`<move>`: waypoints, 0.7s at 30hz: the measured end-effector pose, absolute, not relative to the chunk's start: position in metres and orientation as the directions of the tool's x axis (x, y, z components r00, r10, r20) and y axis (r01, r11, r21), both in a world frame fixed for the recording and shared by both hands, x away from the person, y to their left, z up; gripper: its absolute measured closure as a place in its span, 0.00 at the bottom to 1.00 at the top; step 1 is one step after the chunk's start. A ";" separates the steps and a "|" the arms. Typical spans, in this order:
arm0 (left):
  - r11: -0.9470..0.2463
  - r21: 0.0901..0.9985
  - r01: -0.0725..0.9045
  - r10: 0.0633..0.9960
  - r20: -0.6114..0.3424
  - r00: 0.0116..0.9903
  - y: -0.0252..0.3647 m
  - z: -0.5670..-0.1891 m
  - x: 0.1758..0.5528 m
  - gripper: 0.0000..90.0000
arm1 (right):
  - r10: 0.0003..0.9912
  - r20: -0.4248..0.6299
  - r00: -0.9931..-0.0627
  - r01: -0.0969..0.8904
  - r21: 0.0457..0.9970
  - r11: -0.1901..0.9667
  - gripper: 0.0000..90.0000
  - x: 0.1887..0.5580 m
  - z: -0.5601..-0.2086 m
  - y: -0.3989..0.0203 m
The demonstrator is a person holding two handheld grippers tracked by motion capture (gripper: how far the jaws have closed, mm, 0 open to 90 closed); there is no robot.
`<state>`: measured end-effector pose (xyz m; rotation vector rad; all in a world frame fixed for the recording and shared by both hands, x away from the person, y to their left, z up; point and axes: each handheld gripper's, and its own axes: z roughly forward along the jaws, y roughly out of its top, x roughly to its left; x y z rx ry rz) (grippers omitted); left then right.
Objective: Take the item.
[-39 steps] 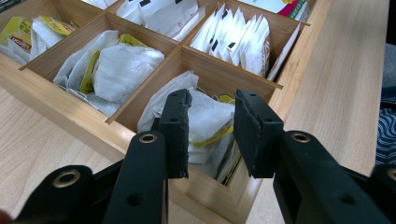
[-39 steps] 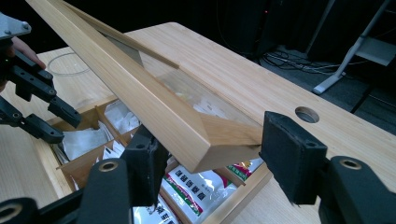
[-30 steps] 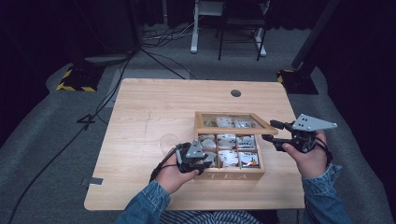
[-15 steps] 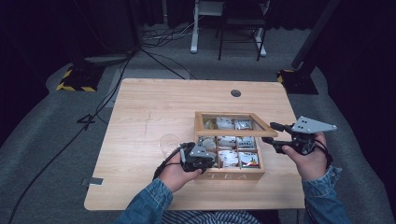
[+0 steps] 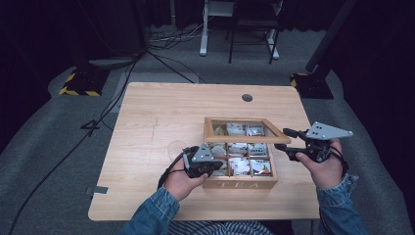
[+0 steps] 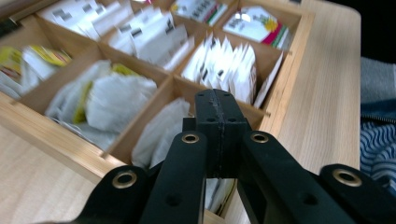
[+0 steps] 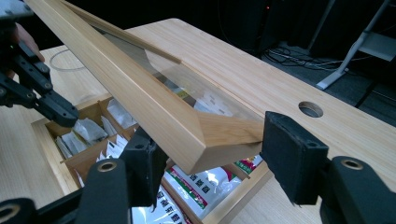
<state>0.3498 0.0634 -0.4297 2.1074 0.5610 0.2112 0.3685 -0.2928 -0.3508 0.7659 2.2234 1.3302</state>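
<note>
- Tea box [image 5: 238, 183] of pale wood sits on the desk [image 5: 161, 117] toward its near right part, with "TEA" on its near wall; its glass-paned lid [image 5: 244, 128] is raised and tilted over the far row of compartments.
- Right claw [image 5: 283, 139] holds that lid by its right-hand corner: in the right gripper view the two black pads [image 7: 290, 156] stand on either side of the wooden frame corner [image 7: 205, 140], jaws narrowed around it, and the lid slants away toward the far left.
- Left claw [image 6: 219, 112] hangs over the box's near left compartment. Its jaws have just been closing and now meet flat together; whether a sachet is pinched between them cannot be told.
- Box holds several square compartments packed with tea sachets [image 6: 116, 95]: white and yellow ones at the left, upright white packets [image 6: 224, 60] in the middle, and a colourful printed packet [image 6: 254, 25] in a far corner.
- High view [image 5: 198, 164] places both hands, denim sleeves and the whole desk; a faint clear ring lies on the desk just left of the box.
- Right gripper view adds red and green printed packets [image 7: 196, 179] under the lid and a round hole [image 7: 310, 108] in the desk.
</note>
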 end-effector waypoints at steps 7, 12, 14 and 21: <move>-0.440 0.849 0.294 0.479 -0.054 0.876 0.070 -0.421 0.347 1.00 | 0.656 -0.082 -0.751 0.237 0.893 0.383 0.46 0.369 -0.351 -0.293; -0.415 0.862 0.291 0.494 -0.055 0.868 0.075 -0.416 0.346 1.00 | 0.655 -0.079 -0.752 0.238 0.893 0.382 0.46 0.369 -0.351 -0.293; -0.397 0.871 0.289 0.505 -0.056 0.862 0.081 -0.410 0.346 1.00 | 0.654 -0.078 -0.752 0.238 0.893 0.381 0.46 0.369 -0.351 -0.293; -0.359 0.889 0.285 0.541 -0.051 0.840 0.097 -0.398 0.344 1.00 | 0.653 -0.079 -0.754 0.235 0.895 0.379 0.46 0.371 -0.350 -0.293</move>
